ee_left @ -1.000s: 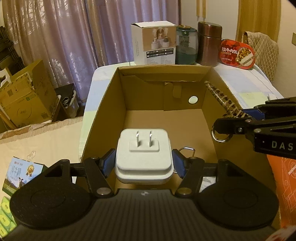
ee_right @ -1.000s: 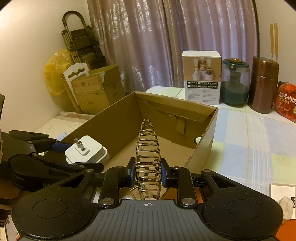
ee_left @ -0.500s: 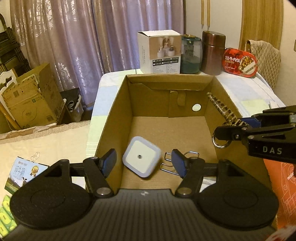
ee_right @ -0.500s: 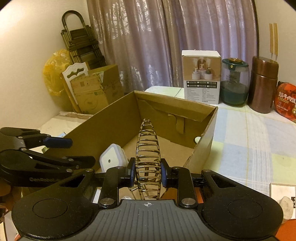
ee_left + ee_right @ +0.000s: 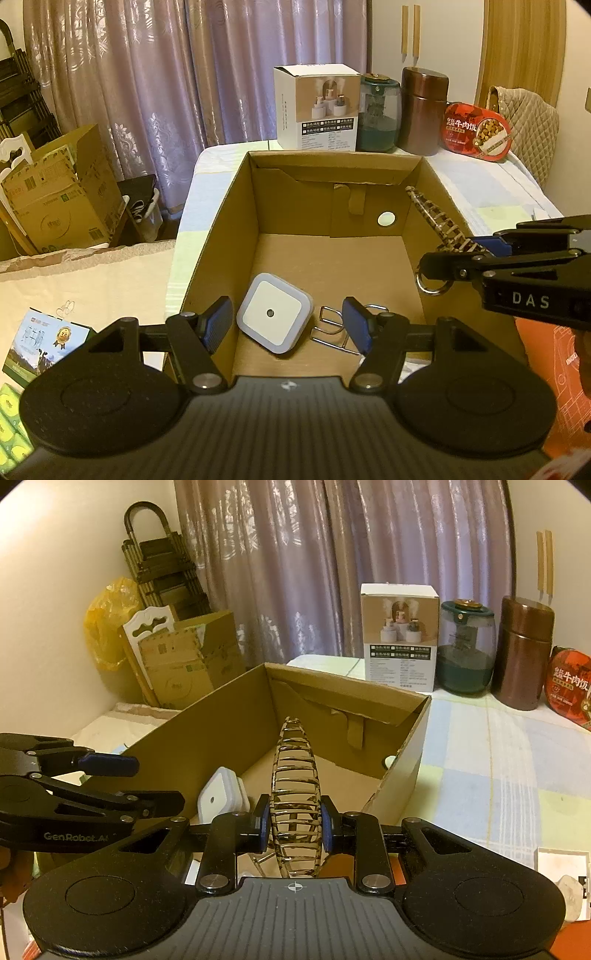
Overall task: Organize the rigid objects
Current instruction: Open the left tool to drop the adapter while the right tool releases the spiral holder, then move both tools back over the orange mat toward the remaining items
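Purple curtains back a checked surface (image 5: pixel 491 775) where the cardboard box (image 5: pixel 218 236) at centre frame already holds a white plug light (image 5: pixel 274 316) and wire clips (image 5: pixel 332 328), the left gripper (image 5: pixel 288 325) hanging empty with jaws apart, the right gripper (image 5: pixel 294 823) clamping an unplaced beaded keychain (image 5: pixel 295 775).

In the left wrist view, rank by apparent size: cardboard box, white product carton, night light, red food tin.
1. cardboard box
2. white product carton
3-4. red food tin and night light look alike; the night light's nearness makes ranking unsure.
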{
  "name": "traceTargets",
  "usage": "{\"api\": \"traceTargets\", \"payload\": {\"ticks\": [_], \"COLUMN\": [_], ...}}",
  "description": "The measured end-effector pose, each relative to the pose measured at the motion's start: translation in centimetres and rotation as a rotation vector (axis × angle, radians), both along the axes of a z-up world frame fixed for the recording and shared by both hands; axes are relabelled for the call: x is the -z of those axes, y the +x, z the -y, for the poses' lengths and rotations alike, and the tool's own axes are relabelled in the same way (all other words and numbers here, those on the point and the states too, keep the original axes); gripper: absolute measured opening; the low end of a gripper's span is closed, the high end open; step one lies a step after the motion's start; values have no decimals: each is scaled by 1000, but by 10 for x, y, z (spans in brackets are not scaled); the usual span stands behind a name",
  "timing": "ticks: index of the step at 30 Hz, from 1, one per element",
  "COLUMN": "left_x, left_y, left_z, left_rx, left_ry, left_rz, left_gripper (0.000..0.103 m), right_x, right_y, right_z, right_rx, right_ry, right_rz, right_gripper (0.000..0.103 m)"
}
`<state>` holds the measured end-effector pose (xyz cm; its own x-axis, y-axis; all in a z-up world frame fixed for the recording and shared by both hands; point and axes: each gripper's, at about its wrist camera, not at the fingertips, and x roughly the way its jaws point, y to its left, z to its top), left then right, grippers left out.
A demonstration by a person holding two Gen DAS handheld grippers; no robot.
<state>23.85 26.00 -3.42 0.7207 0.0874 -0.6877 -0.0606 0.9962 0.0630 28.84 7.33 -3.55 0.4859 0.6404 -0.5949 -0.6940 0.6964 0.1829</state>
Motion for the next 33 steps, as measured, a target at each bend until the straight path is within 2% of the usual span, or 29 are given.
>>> {"api": "traceTargets", "payload": {"ticks": [4,6,8,20,27,33], "left_x": [-1,-2,-2,-16,-34,-48], "left_y": [-1,-2,-3,-20,-43,-65], "left_z": [1,1,2,12,32,52], "left_rx": [-1,0,-1,-32,-42,-41], "left_ry": [-3,-4,-5,-37,-65,-81], "left_rz": [5,7,9,41,65,79], "left_gripper": [61,61,61,61,61,61], "right_x": [-2,-6,-11,-32,-39,-51], "right_y": [2,2,0,-8,-28,-49], "right_z": [3,5,9,39,70,102], "right_rx": [-4,15,35,99,132,171], "right_ry": [48,66,88,160,170,186], "right_rz": [-1,21,39,100,92,139], "right_gripper": [27,49,54,54,55,55]}}
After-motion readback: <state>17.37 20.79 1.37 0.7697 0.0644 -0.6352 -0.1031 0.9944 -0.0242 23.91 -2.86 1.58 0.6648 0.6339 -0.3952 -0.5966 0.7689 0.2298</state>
